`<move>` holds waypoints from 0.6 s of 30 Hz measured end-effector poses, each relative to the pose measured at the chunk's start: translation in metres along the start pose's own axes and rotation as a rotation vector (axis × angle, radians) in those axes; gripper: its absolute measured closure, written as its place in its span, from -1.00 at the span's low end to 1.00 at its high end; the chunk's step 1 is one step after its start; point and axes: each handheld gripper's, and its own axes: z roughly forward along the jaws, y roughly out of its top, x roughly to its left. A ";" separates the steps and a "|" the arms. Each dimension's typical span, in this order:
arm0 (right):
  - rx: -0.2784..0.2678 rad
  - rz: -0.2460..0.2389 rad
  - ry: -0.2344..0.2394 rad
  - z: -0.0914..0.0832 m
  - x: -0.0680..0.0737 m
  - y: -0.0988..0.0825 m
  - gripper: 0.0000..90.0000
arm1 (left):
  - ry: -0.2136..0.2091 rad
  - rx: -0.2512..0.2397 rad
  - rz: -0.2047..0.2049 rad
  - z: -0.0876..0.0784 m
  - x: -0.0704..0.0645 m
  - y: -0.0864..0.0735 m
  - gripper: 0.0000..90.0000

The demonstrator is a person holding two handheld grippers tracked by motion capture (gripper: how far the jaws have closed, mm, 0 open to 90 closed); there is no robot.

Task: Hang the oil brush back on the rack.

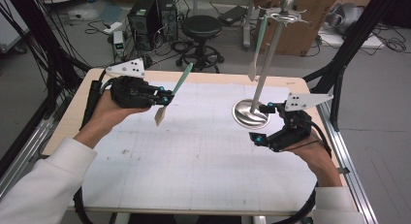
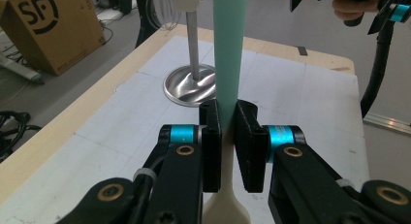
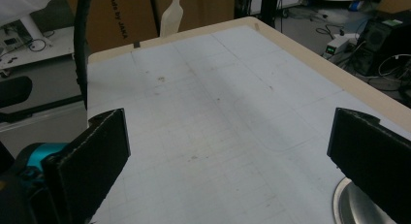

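The left gripper (image 1: 164,99) sat at the upper left of the high view, above the counter (image 1: 194,161), its jaws nearly shut on a spatula (image 1: 173,93). The jaws gripped the spatula where its mint-green handle met the cream blade. In that view the spatula's long axis ran on a slant: the handle pointed toward the upper right of the frame, the cream blade hung toward the lower left, just below the jaws. In the left gripper view the spatula (image 2: 228,64) stood almost straight up the middle of the frame, pinched between the two black pads of the left gripper (image 2: 227,146), handle rising out of the top edge and blade widening at the bottom edge.

The right gripper (image 1: 265,123) was at the right centre of the high view, its jaws standing wide apart with nothing between them. It hovered just beside the round base of a metal stand (image 1: 251,112), whose pole leaned toward the upper right. A second spatula (image 1: 257,49) hung from the stand's top, blade down. In the right gripper view the right gripper (image 3: 228,156) showed its pads at the far left and far right of the frame, with bare counter (image 3: 218,112) between them and the stand's base (image 3: 351,204) at the lower right corner.
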 end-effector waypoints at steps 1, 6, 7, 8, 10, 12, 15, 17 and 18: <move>0.006 -0.009 -0.004 0.001 0.000 0.003 -0.99 | 0.001 -0.001 0.001 0.000 0.000 0.000 0.82; 0.028 -0.026 0.010 0.009 0.001 0.018 -0.99 | 0.000 -0.001 -0.002 0.002 0.000 0.001 0.82; 0.038 -0.029 0.007 0.011 0.002 0.022 -0.99 | 0.000 0.002 0.000 0.003 0.000 0.001 0.82; 0.041 -0.038 0.008 0.012 0.001 0.025 -0.99 | 0.002 0.002 -0.002 0.003 0.001 0.001 0.82; 0.045 -0.036 0.014 0.016 0.001 0.032 -0.99 | 0.001 -0.005 -0.008 0.005 0.002 0.002 0.82; 0.052 -0.051 0.015 0.020 -0.001 0.038 -0.99 | 0.001 -0.007 -0.005 0.006 0.002 0.003 0.82; 0.068 -0.060 0.027 0.027 -0.002 0.048 -0.99 | -0.001 -0.010 -0.005 0.007 0.002 0.004 0.82; 0.088 -0.064 0.031 0.032 -0.001 0.053 -0.99 | -0.002 -0.012 -0.005 0.008 0.003 0.004 0.82; 0.089 -0.075 0.032 0.034 -0.002 0.056 -0.99 | 0.000 -0.013 -0.008 0.009 0.003 0.004 0.82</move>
